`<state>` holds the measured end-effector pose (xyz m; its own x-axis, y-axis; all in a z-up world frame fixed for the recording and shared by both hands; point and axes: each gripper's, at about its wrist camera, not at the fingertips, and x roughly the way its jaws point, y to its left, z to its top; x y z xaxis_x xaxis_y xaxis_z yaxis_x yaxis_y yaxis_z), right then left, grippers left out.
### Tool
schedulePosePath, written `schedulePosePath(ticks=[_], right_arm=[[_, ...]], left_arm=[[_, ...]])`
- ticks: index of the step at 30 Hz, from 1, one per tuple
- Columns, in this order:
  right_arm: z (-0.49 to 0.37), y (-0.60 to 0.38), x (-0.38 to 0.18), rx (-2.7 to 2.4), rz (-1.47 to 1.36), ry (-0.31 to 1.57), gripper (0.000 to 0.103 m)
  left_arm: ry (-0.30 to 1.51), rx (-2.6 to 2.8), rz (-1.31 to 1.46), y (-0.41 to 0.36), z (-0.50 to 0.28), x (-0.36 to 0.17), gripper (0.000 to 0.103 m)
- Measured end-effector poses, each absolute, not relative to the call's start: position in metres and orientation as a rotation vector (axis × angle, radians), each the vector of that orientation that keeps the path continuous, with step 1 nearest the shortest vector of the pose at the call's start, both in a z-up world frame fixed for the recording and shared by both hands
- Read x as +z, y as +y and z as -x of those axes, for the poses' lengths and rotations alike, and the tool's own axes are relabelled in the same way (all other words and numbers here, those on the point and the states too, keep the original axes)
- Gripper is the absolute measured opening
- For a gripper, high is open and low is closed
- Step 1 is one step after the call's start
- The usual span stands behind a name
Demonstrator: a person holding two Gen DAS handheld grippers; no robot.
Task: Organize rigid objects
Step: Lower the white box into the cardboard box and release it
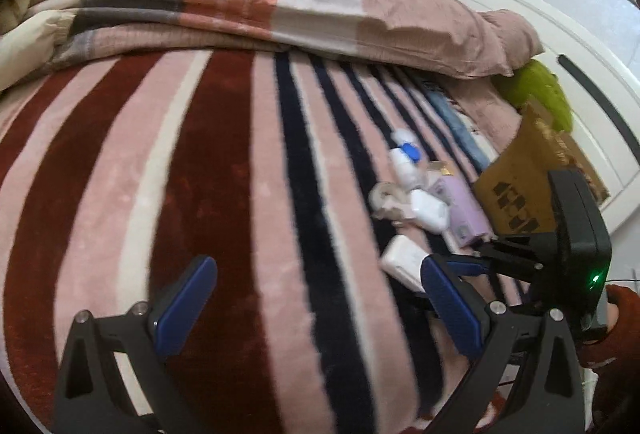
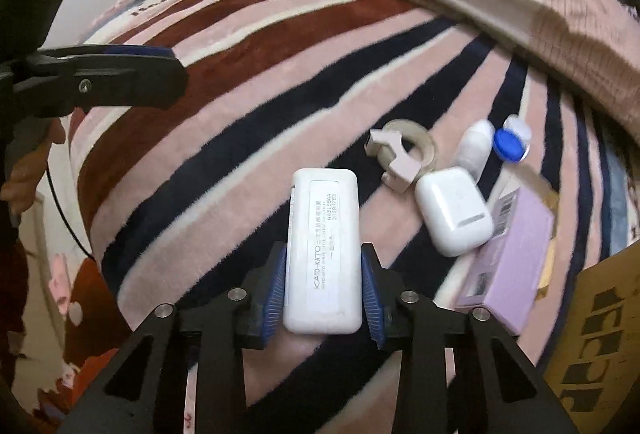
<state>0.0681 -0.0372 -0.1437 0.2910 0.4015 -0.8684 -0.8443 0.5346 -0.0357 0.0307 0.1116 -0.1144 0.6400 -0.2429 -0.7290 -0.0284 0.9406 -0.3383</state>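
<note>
Right wrist view: cardboard box [image 2: 596,334] cut off (print unreadable); blurred.

The blanket [image 2: 248,82] is striped pink, dark red, cream and navy. On it lie a white flat case [image 2: 323,254] with grey print, a white earbud case [image 2: 452,210], a lilac box [image 2: 516,258], a clear tape ring [image 2: 420,142] in a pinkish-beige dispenser, and a white bottle [image 2: 474,146] beside a blue-capped lens case [image 2: 512,142]. The cardboard box [image 2: 600,334] is brown with black marks — the gripper pads [image 2: 276,294] blue on black.
</note>
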Motion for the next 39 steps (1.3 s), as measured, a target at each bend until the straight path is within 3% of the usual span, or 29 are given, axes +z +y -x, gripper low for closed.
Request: schedulePosePath(ticks=[8,11,14,16,17,22,32,39], right_arm=[[-0.057,-0.055,-0.077,0.971,0.477,0.785,0.031],[-0.055,-0.070,-0.044,0.995,0.422,0.729,0.031],[-0.060,-0.090,-0.017,0.981,0.377,0.672,0.031],[-0.064,-0.109,-0.003,0.964,0.348,0.640,0.031],[-0.066,-0.118,0.002,0.957,0.334,0.629,0.031],[-0.092,-0.175,0.018,0.894,0.239,0.614,0.031],[-0.159,-0.258,0.010,0.753,0.179,0.780,0.031],[-0.172,-0.273,-0.008,0.682,0.224,0.904,0.032]], left_arm=[[0.803,-0.316,0.365,0.072,-0.044,-0.068,0.101],[0.752,-0.409,0.378,0.052,-0.051,-0.039,0.095],[0.739,-0.486,0.368,0.027,-0.060,-0.017,0.075],[0.734,-0.521,0.350,0.007,-0.066,-0.007,0.051],[0.732,-0.542,0.332,-0.008,-0.073,0.000,0.045],[0.728,-0.608,0.279,-0.066,-0.100,0.021,0.033],[0.894,-0.698,0.227,-0.172,-0.177,0.008,0.033],[0.981,-0.686,0.169,-0.197,-0.197,-0.003,0.035]])
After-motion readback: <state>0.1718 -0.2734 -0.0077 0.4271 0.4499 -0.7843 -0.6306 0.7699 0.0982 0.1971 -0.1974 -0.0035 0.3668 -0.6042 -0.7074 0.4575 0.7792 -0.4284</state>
